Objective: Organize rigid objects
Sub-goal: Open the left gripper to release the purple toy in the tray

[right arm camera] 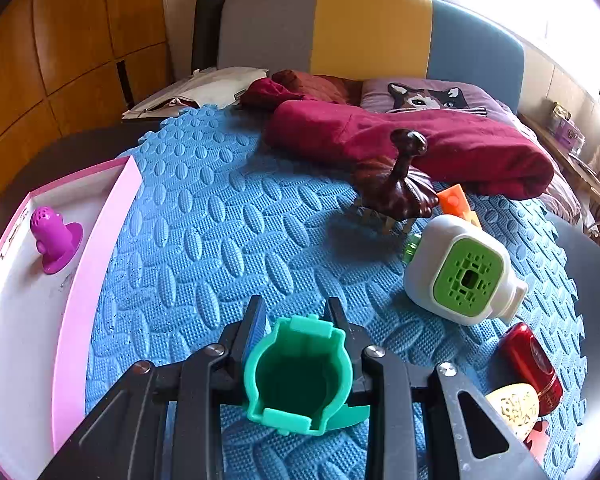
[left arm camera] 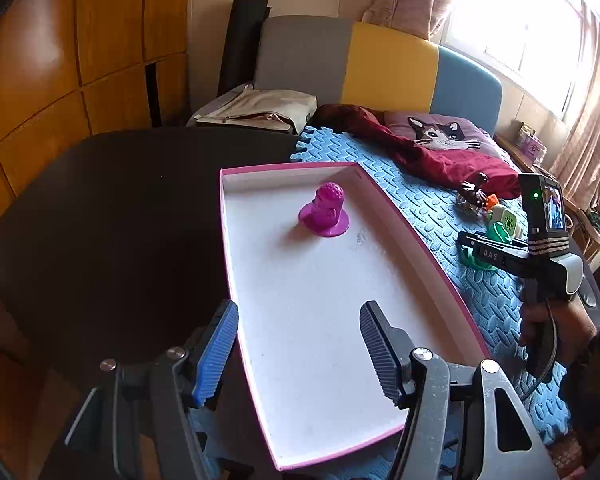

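A pink-rimmed white tray lies on the table with a purple plastic figure standing in its far part; both also show in the right wrist view, the tray and the figure. My left gripper is open and empty, its fingers straddling the tray's near left rim. My right gripper is shut on a green plastic cup-shaped piece just above the blue foam mat. It shows from outside in the left wrist view.
On the mat right of the tray lie a white-and-green box, a dark brown mushroom-shaped ornament, an orange block, a red case and a cream oval. A maroon cloth lies behind them.
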Demonstrator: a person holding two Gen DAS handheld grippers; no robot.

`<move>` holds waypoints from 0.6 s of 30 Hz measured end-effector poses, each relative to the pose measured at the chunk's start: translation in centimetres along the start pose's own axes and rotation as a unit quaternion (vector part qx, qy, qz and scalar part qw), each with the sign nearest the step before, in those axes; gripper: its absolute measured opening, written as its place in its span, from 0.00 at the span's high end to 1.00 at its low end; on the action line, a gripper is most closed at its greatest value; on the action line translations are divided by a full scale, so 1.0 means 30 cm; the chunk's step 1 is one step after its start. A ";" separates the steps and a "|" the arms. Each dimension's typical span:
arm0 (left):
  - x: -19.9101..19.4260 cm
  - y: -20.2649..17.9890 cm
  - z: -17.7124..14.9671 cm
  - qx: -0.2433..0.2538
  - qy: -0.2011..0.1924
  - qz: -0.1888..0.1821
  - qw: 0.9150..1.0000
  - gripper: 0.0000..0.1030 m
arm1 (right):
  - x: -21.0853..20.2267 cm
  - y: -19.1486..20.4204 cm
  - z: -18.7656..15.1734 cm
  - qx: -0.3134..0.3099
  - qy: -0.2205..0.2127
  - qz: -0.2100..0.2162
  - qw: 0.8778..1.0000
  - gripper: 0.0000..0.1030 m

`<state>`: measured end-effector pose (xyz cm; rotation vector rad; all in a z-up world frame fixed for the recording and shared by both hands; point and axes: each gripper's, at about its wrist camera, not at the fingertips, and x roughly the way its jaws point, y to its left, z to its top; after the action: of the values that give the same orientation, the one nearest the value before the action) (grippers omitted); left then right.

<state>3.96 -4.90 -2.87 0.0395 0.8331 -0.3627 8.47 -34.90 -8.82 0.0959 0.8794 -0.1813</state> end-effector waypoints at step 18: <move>-0.013 0.054 -0.061 -0.023 0.010 0.008 1.000 0.33 | -0.012 0.027 -0.007 -0.015 -0.004 -0.027 1.000 0.72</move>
<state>2.96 -2.95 -4.00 0.0072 0.8604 -0.3278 8.26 -34.05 -8.66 0.0434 0.8762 -0.2195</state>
